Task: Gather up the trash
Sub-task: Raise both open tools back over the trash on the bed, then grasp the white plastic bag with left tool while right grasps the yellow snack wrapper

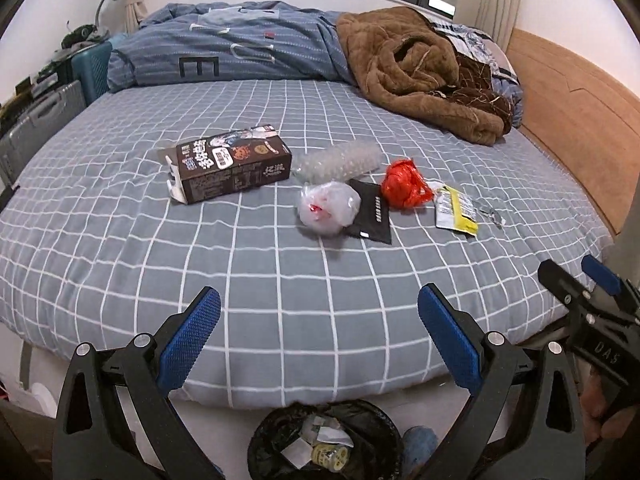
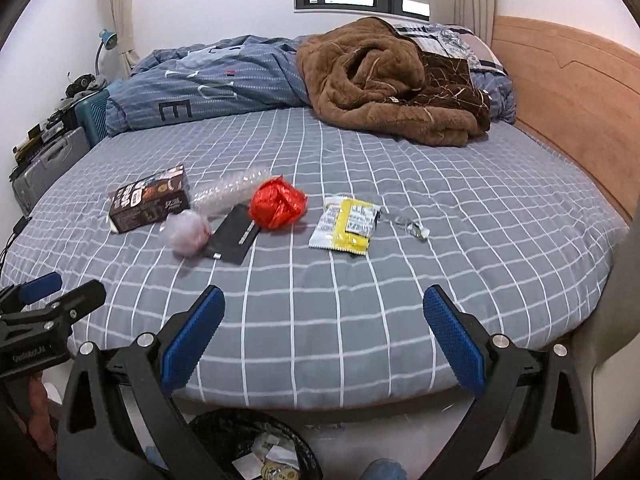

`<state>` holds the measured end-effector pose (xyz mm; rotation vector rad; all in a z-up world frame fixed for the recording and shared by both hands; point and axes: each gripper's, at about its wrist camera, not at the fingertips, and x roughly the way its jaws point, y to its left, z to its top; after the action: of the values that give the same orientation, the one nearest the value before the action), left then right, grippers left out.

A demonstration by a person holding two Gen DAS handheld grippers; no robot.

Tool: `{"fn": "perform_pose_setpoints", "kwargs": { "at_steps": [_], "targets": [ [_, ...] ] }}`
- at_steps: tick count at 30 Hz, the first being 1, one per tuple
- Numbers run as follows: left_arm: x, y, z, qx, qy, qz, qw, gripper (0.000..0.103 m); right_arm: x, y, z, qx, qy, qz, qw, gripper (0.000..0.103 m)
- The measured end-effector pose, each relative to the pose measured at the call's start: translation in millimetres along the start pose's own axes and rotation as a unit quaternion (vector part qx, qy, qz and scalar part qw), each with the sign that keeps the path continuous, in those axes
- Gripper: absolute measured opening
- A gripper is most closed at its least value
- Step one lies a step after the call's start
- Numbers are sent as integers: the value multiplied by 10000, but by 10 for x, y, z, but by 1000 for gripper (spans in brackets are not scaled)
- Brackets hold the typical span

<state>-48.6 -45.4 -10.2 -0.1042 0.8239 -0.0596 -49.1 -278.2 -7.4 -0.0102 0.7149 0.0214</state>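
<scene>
Trash lies in a row on the grey checked bed [image 1: 280,280]: a brown carton [image 1: 230,168] on its side, a clear plastic bottle [image 1: 340,162], a crumpled white bag [image 1: 326,208], a flat black packet [image 1: 370,214], a red crumpled bag [image 1: 404,184], a yellow-white sachet [image 1: 456,212] and a small clear wrapper [image 2: 410,226]. A black-lined bin [image 1: 324,440] with scraps stands on the floor below the bed edge. My left gripper [image 1: 320,320] is open and empty over the near bed edge. My right gripper [image 2: 324,320] is open and empty too, about level with it.
A brown fleece blanket [image 1: 420,72] and a blue striped duvet [image 1: 224,52] are heaped at the far side. A wooden headboard [image 1: 580,112] runs along the right. Suitcases [image 1: 36,132] and a lamp stand at the left. A blue object [image 1: 418,442] lies beside the bin.
</scene>
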Motion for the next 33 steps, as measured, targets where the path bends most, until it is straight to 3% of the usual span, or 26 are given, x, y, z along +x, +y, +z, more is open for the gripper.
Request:
{"fn": "perform_pose_setpoints", "kwargs": {
  "at_steps": [14, 33],
  "targets": [
    [416, 132, 325, -150, 157, 73, 9997, 97, 687, -5, 370, -34, 131, -101, 9999, 96],
    [1225, 97, 618, -142, 531, 116, 9984, 97, 1793, -270, 686, 180, 774, -222, 9966, 96]
  ]
}}
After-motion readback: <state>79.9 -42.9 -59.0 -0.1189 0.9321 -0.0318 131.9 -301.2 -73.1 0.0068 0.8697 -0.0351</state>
